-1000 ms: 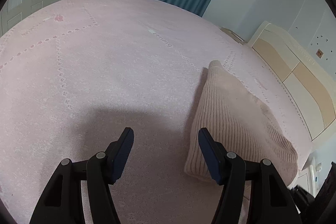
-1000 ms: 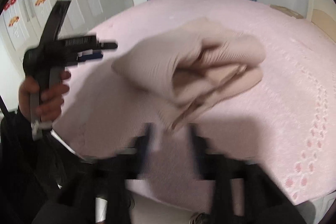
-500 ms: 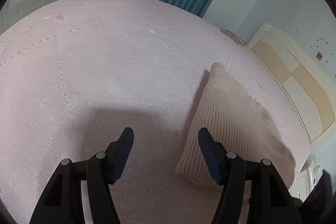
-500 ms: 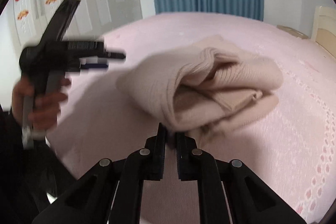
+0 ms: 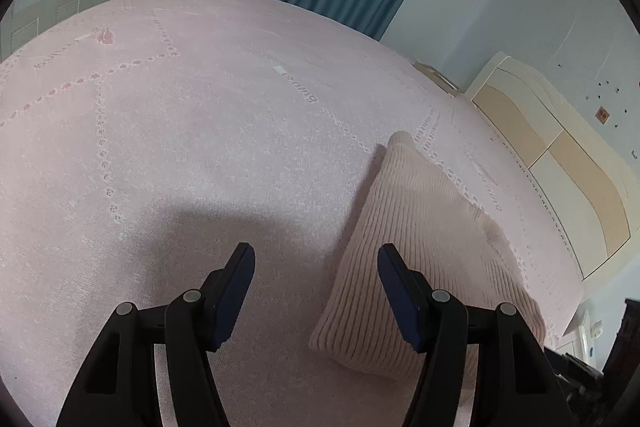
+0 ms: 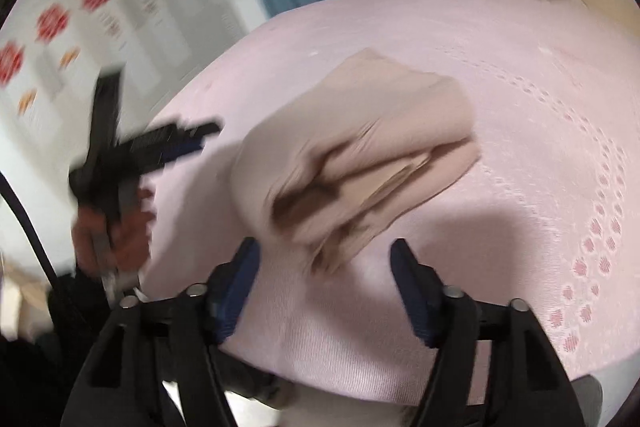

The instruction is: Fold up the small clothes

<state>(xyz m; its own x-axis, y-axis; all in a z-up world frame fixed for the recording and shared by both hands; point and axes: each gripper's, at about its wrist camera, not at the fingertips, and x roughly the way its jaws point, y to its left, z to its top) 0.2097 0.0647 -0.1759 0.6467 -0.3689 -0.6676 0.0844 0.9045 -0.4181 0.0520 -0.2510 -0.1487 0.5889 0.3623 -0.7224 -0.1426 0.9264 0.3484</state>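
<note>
Lay folded on the pink bedspread (image 5: 200, 131): one beige ribbed knit sweater (image 5: 424, 251), just right of the left gripper (image 5: 316, 259). Stood spread apart and empty, both left gripper and right gripper (image 6: 324, 251). No containers seen.

one folded sweater (image 5: 424, 255), two grippers, one bed (image 5: 200, 131).

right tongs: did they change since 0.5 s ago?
Yes. The right tongs were shut on the beige knit garment then; now they are open and hold nothing, and the garment lies on the pink bedspread.
</note>
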